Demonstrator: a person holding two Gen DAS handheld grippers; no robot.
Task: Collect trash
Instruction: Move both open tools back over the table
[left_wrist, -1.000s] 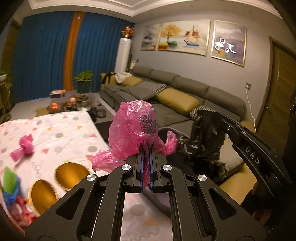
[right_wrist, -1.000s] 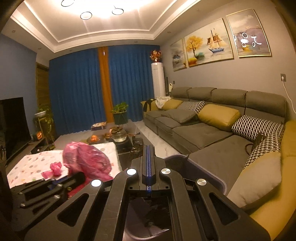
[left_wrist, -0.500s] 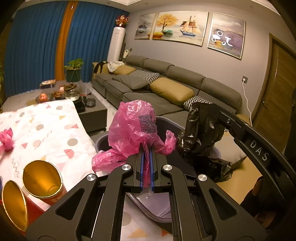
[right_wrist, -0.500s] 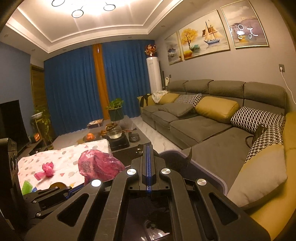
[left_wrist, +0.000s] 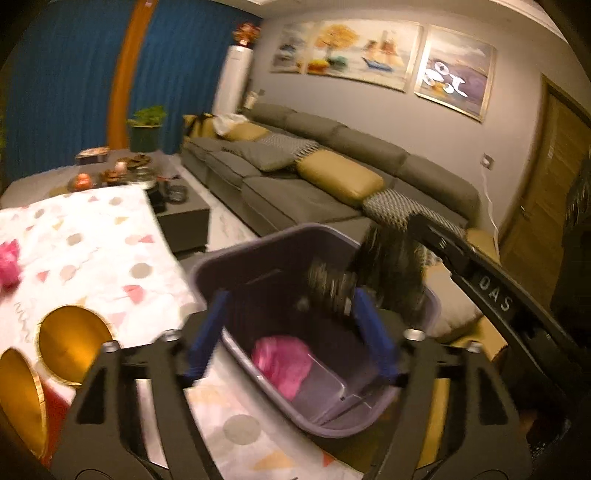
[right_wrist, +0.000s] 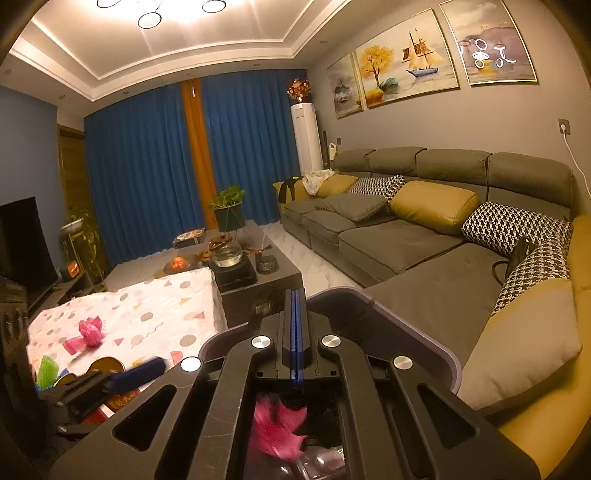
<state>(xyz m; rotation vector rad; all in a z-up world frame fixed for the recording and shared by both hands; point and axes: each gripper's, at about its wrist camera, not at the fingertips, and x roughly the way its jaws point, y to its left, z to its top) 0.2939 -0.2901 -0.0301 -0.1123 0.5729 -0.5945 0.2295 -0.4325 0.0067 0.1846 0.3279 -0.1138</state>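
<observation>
Left gripper (left_wrist: 291, 332) is spread, jaws opening, nothing between the blue pads; it hangs over the purple bin (left_wrist: 236, 254). Pink plastic bag (left_wrist: 282, 363) lies loose on the bin floor, clear of both pads. Right gripper (right_wrist: 294, 332) is clenched on the edge of the black trash bag (left_wrist: 388, 273) at the bin's far rim (the pinched bit is hidden in its own view, but the left view shows the bag hanging off its tip). That black bag droops into the bin mouth and blurs across the left gripper's right finger.

Around: patterned tablecloth (left_wrist: 92, 251) butts against the bin's left side. On it, two gold-lined cups (left_wrist: 72, 343) near the left gripper, a second pink scrap (right_wrist: 88, 332) farther off and a green wrapper (right_wrist: 48, 371) at the edge. Dark coffee table (right_wrist: 273, 273) with a glass teapot sits beyond the cloth; grey sofa (right_wrist: 399, 240) runs along the right, just beside the bin.
</observation>
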